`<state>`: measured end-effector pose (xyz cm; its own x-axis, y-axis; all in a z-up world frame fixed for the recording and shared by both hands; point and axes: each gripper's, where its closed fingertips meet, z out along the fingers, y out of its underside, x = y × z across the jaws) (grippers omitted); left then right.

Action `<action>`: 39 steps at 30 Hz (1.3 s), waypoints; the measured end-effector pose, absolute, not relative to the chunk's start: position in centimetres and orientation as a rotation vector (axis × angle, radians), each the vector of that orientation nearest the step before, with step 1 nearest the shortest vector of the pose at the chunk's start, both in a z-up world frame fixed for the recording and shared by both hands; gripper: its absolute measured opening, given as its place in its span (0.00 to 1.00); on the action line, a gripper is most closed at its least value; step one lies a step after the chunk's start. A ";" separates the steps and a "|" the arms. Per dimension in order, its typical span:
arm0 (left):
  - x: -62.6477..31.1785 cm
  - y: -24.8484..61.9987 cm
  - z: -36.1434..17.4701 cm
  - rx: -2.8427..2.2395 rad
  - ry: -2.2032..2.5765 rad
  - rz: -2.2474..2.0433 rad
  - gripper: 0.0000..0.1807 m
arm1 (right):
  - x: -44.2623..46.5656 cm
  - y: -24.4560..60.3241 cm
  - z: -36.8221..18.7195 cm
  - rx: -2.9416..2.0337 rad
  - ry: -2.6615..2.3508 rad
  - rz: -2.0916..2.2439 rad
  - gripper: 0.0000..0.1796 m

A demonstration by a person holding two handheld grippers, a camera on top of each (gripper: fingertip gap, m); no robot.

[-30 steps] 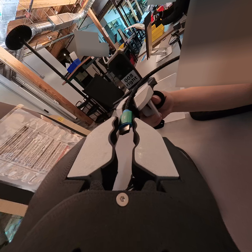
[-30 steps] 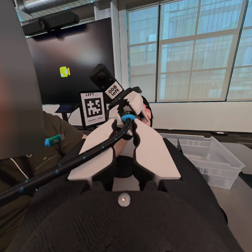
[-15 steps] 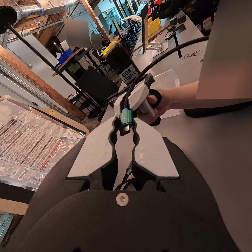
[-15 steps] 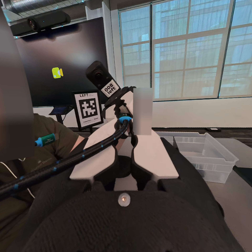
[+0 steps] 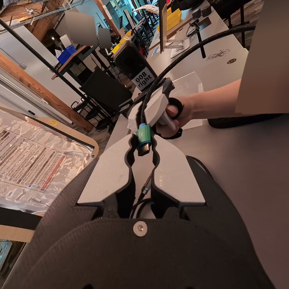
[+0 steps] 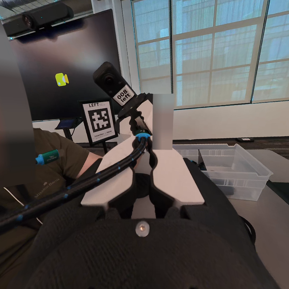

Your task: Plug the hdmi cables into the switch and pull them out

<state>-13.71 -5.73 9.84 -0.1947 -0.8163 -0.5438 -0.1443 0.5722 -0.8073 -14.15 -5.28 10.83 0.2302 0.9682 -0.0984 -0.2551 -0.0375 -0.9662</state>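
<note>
My right gripper (image 5: 140,123) pinches the cable just behind the green HDMI plug (image 5: 143,137). Plug axis points into my spread left gripper (image 5: 141,145), between its fingertips. Switch not visible.

A workshop is showing beyond the fingers: work tables (image 5: 195,51), yellow bins (image 5: 172,17), ceiling pipes, a big screen (image 6: 62,62).

Grey table (image 6: 265,219) bearing a clear plastic bin (image 6: 234,179), partly divided inside.
</note>
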 end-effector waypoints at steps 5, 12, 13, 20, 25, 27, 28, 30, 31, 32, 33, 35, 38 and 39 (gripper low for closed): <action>-13.5 -5.9 10.0 -0.808 1.661 -0.780 0.10 | -14.0 -5.4 11.0 -1.188 -0.825 1.176 0.06; -15.4 -4.0 11.3 -0.952 1.592 -0.858 0.26 | -11.8 -5.2 11.2 -1.212 -0.817 1.130 0.06; -15.7 -3.3 11.1 -0.984 1.590 -0.849 0.28 | -11.3 -5.4 11.5 -1.208 -0.825 1.098 0.06; -14.4 -1.4 6.9 -1.087 1.703 -0.787 0.29 | -10.1 -7.5 13.2 -1.171 -0.934 0.834 0.06; -12.7 -1.5 4.2 -1.121 1.780 -0.781 0.28 | -9.9 -8.2 13.9 -1.155 -0.963 0.707 0.06; -12.0 -1.1 2.8 -1.141 1.807 -0.724 0.27 | -9.4 -8.2 14.1 -1.152 -0.950 0.702 0.06; -11.6 -0.9 1.9 -1.153 1.824 -0.678 0.27 | -9.2 -8.3 14.3 -1.147 -0.944 0.706 0.06; -10.7 -0.2 -0.3 -1.180 1.865 -0.567 0.29 | -8.7 -8.7 14.8 -1.129 -0.932 0.711 0.06; -10.2 0.1 -1.6 -1.194 1.890 -0.511 0.31 | -8.4 -8.9 15.1 -1.120 -0.928 0.709 0.06; -9.8 0.3 -3.0 -1.209 1.920 -0.458 0.31 | -8.3 -9.2 15.4 -1.113 -0.928 0.705 0.06; -9.3 0.4 -4.3 -1.218 1.949 -0.414 0.31 | -8.1 -9.4 15.6 -1.107 -0.930 0.700 0.06; -8.5 1.0 -6.7 -1.230 2.001 -0.285 0.33 | -7.9 -9.8 15.9 -1.101 -0.934 0.685 0.06; -8.2 2.9 -8.8 -1.242 2.028 -0.088 0.33 | -7.7 -10.5 16.5 -1.089 -0.943 0.666 0.06; -8.1 3.4 -9.3 -1.243 2.025 -0.054 0.32 | -7.7 -10.8 16.7 -1.083 -0.945 0.664 0.06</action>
<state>-8.08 3.44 -9.28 -0.2506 -0.7827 -0.5698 -0.7515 0.5283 -0.3952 -7.67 -10.75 16.73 0.4612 0.8327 0.3065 -0.0055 0.3482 -0.9374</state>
